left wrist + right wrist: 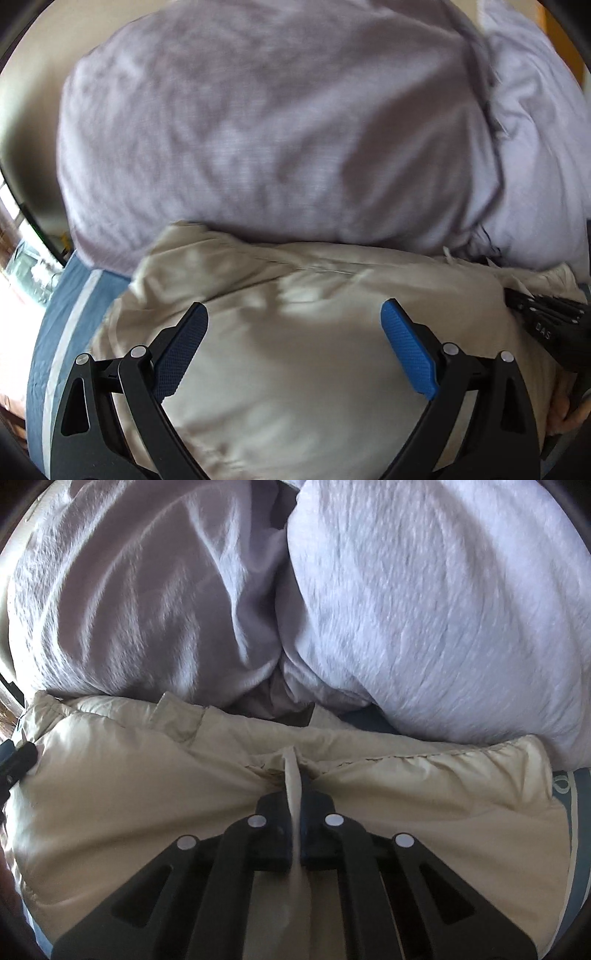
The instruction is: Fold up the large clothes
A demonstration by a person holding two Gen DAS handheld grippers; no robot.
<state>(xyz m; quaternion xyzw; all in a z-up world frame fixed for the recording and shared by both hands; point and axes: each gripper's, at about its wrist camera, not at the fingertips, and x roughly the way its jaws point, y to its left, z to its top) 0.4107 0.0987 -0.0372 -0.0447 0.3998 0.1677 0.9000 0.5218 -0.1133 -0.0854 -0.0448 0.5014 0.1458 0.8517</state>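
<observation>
Far from you lie two pale lilac fabric pillows [424, 620] on the blue bed [55, 314]; nearer, the puffy cream quilted jacket [129, 775]. Your right gripper [295, 786] pinches its fold; your left gripper [293, 328] hangs spread above it.

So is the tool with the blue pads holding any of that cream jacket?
No, the left tool stands wide open above the cream jacket, its blue pads apart with nothing pinched.
</observation>
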